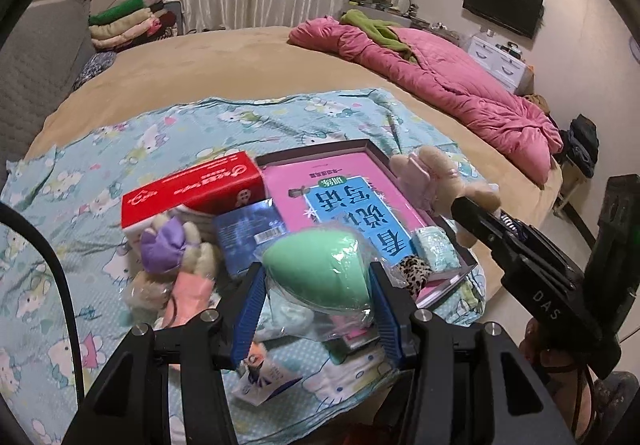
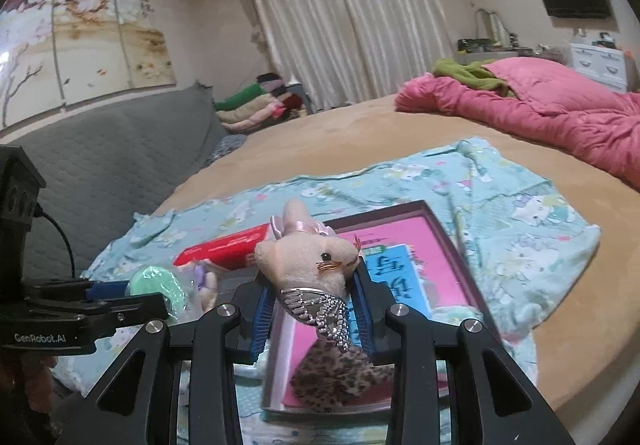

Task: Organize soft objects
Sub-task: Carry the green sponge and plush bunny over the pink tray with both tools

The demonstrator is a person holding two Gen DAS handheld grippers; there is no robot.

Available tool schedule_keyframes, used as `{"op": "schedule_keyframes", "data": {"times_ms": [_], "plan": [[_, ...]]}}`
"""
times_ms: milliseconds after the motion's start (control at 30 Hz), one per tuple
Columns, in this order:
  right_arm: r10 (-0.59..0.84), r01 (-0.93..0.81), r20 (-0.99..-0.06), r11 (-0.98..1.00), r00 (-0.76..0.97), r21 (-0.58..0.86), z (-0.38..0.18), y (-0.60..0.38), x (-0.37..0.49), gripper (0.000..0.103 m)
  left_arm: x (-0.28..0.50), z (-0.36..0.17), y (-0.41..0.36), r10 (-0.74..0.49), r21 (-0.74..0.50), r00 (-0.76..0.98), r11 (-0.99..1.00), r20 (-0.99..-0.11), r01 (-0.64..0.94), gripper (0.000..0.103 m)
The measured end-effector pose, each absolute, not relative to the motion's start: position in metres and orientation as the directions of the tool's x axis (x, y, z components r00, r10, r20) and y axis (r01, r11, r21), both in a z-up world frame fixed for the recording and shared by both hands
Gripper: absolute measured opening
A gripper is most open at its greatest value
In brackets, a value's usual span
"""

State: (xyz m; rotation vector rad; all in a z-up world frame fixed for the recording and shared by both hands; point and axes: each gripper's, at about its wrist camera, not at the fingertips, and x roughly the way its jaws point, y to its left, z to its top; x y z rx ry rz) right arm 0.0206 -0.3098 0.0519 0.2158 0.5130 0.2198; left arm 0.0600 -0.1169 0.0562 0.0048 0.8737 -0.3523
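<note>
The left gripper [image 1: 318, 285] is holding a mint-green makeup sponge [image 1: 320, 269] wrapped in clear plastic; its two blue-padded fingers [image 1: 250, 309] are standing moderately apart, pressing on either side of the sponge's wide end, which is lifted above the Hello Kitty cloth [image 1: 80, 181]. The same sponge [image 2: 160, 287] is showing at the left of the right wrist view, between the left gripper's fingertips.

The right gripper [image 2: 312, 309] is clamping a beige plush rabbit [image 2: 310, 261] at its lower body, the jaws narrowed to about the toy's width. The rabbit is wearing a pink satin bow [image 2: 304, 227] at its ears, and a silver rhinestone piece [image 2: 320, 311] is hanging below its head between the blue pads. In the left wrist view the rabbit [image 1: 436, 177] is hanging at the tip of the right gripper [image 1: 466, 211], over the right edge of a shallow dark-rimmed box [image 1: 360, 145].

Inside that box a pink and blue book [image 1: 352, 201] is lying flat, with a leopard-print scrunchie [image 1: 414, 271] and a small pale blue packet [image 1: 436, 249] at its near corner. Left of the box a red carton [image 1: 192, 189] is sitting, with a dark blue booklet [image 1: 248, 237] in front of it. A second plush toy in purple and pink [image 1: 172, 257], in clear wrap, is lying just left of the sponge. Beneath the left gripper a small white and blue packet [image 1: 264, 373] is resting on the cloth. Everything is crowding closely together on the tan bed [image 1: 224, 65], with a pink quilt [image 1: 460, 85] heaped well apart at the far side.
</note>
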Motion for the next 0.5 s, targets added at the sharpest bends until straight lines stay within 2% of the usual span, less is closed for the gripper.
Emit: {"op": "schedule_keyframes", "data": {"times_ms": [233, 500], "plan": [[0.186, -0.077, -0.454, 0.966, 0.871, 0.248, 0.049, -0.329, 0.022, 0.037, 0.075, 0.052, -0.134, -0.295, -0.123, 0.592, 0.941, -0.75, 0.314, 0.051], [0.171, -0.049, -0.462, 0.963, 0.87, 0.263, 0.043, -0.34, 0.024, 0.037, 0.088, 0.042, -0.152, -0.283, -0.096, 0.592, 0.94, -0.755, 0.327, 0.051]]}}
